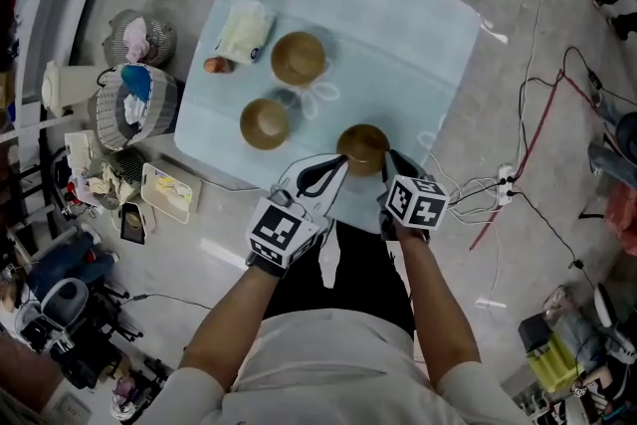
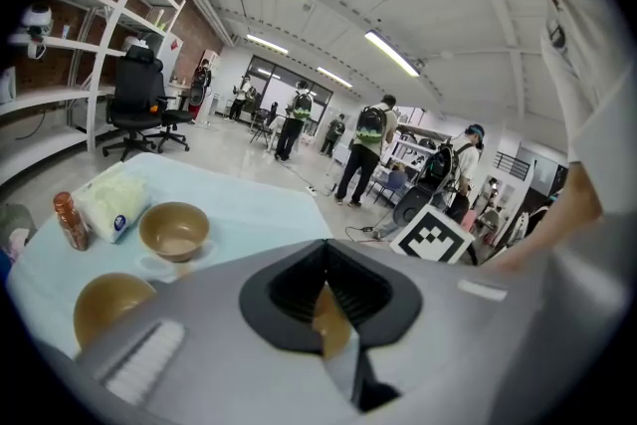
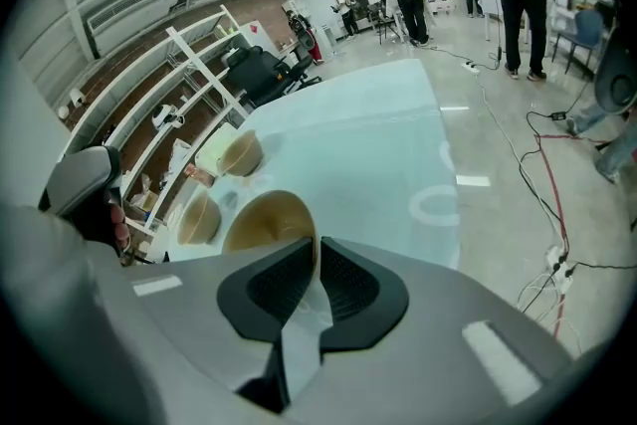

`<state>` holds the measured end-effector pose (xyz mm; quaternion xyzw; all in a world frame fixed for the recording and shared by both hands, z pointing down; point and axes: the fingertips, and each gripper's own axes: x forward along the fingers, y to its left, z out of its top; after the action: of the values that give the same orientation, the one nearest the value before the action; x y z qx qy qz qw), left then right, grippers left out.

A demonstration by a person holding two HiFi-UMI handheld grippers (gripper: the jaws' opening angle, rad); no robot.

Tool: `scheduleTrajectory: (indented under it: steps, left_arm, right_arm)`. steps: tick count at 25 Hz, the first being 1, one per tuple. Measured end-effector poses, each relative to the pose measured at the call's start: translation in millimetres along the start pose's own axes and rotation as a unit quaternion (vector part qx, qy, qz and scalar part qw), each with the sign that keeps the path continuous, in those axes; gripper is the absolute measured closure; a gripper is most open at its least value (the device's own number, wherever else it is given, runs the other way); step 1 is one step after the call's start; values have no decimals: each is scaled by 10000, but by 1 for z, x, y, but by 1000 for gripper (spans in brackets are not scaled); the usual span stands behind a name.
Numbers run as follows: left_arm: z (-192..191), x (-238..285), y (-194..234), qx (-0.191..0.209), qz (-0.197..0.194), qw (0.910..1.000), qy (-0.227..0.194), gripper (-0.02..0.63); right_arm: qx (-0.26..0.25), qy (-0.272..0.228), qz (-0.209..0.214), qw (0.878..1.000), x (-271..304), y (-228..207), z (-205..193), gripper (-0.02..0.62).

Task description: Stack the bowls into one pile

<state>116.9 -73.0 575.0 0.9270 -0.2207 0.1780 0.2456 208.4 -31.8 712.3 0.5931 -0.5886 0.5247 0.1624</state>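
Clamping the right side of the nearest bowl [image 1: 362, 146], my right gripper [image 3: 311, 289] has its jaws pressed onto the thin brown wall, with one dark pad inside the rim and one outside. My left gripper [image 2: 326, 299] is clenched on the same bowl from its left side, and a brown sliver of rim shows between its pads. The bowl sits mouth up at the near edge of the blue cloth [image 1: 398, 45]. I cannot tell whether it rests on the cloth or hangs just above it. A second bowl [image 1: 265, 123] stands on the cloth to the left of the held bowl and a little beyond it, clearly apart from it. A third bowl [image 1: 298, 58] stands farther beyond the held bowl, also to its left. Farther from the held bowl on that same far-left side lie a white packet [image 1: 243, 31] and a small reddish bottle [image 1: 217, 66]. To the right of the held bowl, off the cloth, a power strip [image 1: 508, 179] and loose cables lie on the grey floor.
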Motion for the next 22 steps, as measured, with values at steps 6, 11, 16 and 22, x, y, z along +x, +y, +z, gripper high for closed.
scheduleTrajectory:
  steps: [6, 11, 16, 22]
  left_arm:
    - [-2, -11, 5, -33, 56, 10000, -39, 600]
    - [-2, -29, 8, -50, 118, 9999, -106, 600]
    - [2, -53, 16, -62, 258, 9994, -241, 600]
    - [9, -86, 36, -90, 525, 9975, -459, 600]
  right_arm:
    - [129, 23, 46, 9999, -1, 4, 4, 577]
    - [248, -36, 105, 9996, -10, 16, 5, 577]
    - [181, -180, 306, 9992, -17, 47, 17, 577]
    - [92, -247, 605, 9978, -10, 98, 31, 577]
